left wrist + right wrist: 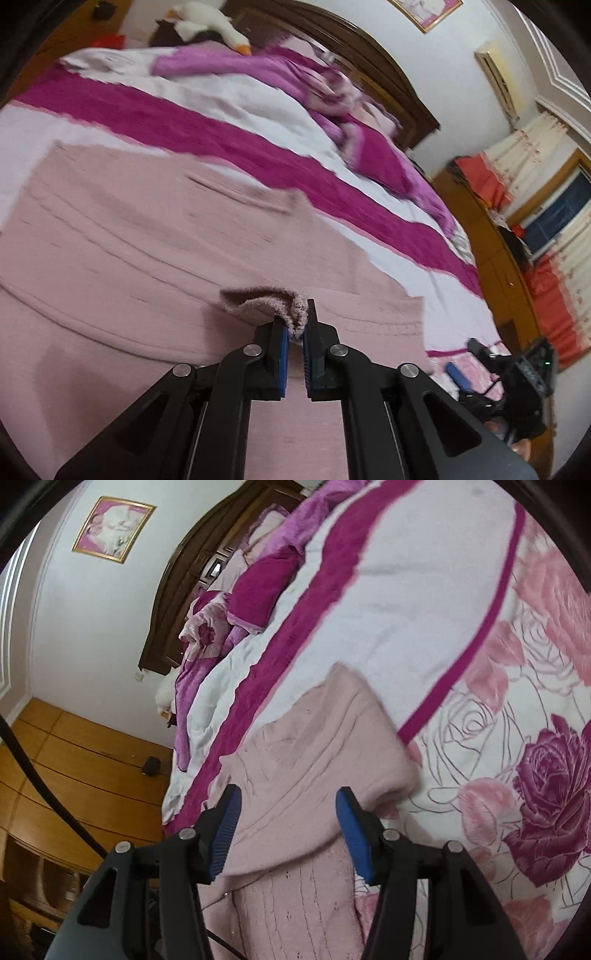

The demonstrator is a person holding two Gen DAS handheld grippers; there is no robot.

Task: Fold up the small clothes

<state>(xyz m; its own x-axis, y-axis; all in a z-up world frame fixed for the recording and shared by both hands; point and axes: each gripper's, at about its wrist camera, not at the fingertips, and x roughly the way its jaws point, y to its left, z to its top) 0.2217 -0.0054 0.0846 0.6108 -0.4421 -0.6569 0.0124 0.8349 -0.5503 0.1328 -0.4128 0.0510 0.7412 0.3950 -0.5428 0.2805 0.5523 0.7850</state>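
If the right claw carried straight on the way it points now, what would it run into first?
Most likely the pale pink knitted sweater lying on the bed: the open right claw points down at it, nothing between its pads. How far off the fabric lies is unclear.

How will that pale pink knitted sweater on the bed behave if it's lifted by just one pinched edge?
The pale pink knitted sweater will probably drape and sag: the edge pinched in the left tongs already bunches into a soft roll. It likely won't slip, since the fuzzy knit sits between ribbed blue pads. Its folded layers, seen from the right wrist, may slide open.
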